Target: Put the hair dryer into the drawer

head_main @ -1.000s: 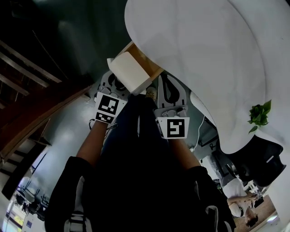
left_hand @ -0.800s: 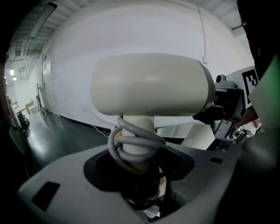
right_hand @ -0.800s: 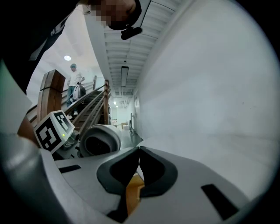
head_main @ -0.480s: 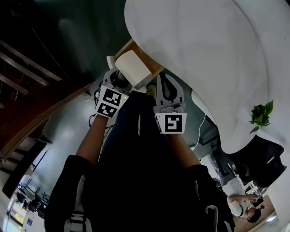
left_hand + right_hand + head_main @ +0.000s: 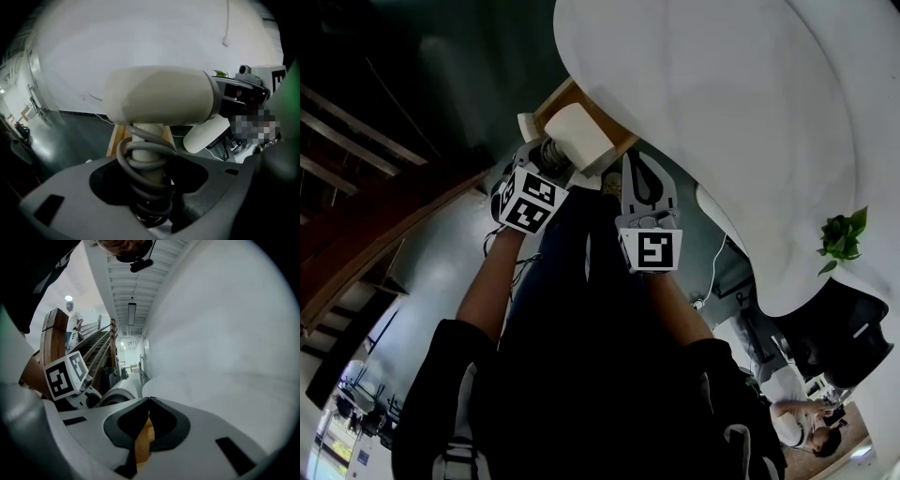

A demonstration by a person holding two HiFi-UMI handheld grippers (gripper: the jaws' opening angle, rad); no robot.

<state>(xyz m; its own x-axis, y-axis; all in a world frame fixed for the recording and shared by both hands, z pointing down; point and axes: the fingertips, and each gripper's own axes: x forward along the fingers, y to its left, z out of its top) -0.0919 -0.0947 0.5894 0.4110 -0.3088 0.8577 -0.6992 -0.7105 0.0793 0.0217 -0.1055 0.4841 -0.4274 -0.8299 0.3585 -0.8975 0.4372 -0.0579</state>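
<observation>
Lower now, my left tongs (image 5: 546,159) clamp the hair dryer (image 5: 578,134) by its handle; right tongs (image 5: 149,400) closed, empty. I enter the drawer (image 5: 614,142) ahead level.

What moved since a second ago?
The left gripper tipped over and carried the hair dryer closer to the wooden drawer. The right gripper crept that way too. Unchanged: the left still grips the dryer's handle, the right stays shut, and the white table hasn't moved.
</observation>
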